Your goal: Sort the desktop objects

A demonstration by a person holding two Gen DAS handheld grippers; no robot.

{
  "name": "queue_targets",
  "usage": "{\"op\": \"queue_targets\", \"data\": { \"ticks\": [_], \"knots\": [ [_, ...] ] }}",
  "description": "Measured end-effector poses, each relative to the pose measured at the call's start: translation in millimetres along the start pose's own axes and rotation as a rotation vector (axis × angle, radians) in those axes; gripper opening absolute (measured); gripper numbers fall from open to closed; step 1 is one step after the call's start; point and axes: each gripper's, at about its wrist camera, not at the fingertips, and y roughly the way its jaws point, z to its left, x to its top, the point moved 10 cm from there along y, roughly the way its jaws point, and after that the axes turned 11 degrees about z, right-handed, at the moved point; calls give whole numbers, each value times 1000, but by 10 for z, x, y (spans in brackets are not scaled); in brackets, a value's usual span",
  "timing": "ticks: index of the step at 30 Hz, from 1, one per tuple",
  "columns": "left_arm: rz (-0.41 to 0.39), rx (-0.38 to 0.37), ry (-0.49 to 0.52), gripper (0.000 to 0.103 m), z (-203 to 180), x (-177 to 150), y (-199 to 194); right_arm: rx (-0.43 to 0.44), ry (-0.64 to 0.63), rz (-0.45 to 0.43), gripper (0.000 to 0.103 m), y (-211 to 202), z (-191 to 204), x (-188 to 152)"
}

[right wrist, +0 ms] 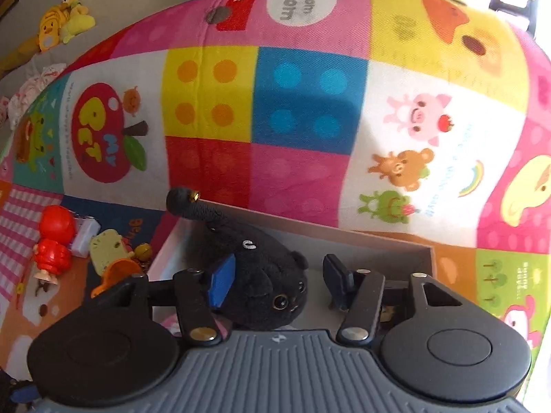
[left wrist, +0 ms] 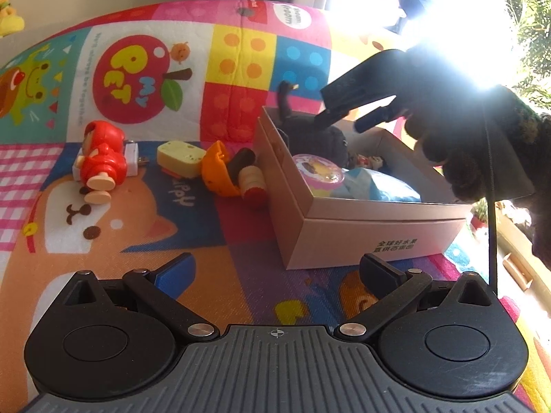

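Observation:
A cardboard box stands on the colourful play mat. It holds a black plush cat, a round pink toy and a blue bag. My right gripper hovers open over the box's far end. In the right wrist view it is open just above the plush cat, which lies in the box. My left gripper is open and empty over the mat in front of the box. A red figure, a cheese toy and an orange toy lie left of the box.
A small white block lies behind the red figure, and a wooden peg with a red end lies against the box's left wall. Yellow plush toys sit beyond the mat at the far left. Bright window glare fills the upper right.

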Motion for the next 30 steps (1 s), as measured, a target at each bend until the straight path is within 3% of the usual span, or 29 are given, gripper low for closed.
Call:
{"op": "queue_targets", "data": {
  "ticks": [2, 3, 6, 9, 14, 15, 16, 24, 27, 30],
  "knots": [
    [7, -6, -9, 103, 2, -12, 21, -150, -52, -48, 63, -86, -95, 3],
    [11, -12, -10, 103, -5, -19, 31, -173, -67, -58, 67, -123, -110, -3],
    [18, -19, -1, 103, -41, -44, 49, -47, -18, -3, 80, -139, -27, -44],
    [21, -21, -1, 103, -58, -54, 57, 63, 88, 73, 81, -46, 85, -47],
    [20, -16, -13, 103, -36, -54, 58, 79, 81, 178, 81, 302, 337, -133],
    [21, -15, -17, 103, -24, -55, 59, 100, 52, 199, 71, 378, 406, -171],
    [22, -14, -21, 103, -12, -58, 61, 115, 43, 204, 68, 419, 436, -188],
    [28, -19, -43, 103, 37, -80, 79, 274, -130, 120, 66, 354, 590, -154],
    [26, -16, -39, 103, 23, -83, 68, 228, -138, 143, 70, 351, 509, -130],
    [27, -16, -47, 103, 37, -91, 69, 202, -101, 79, 77, 134, 326, -115]
  ]
}}
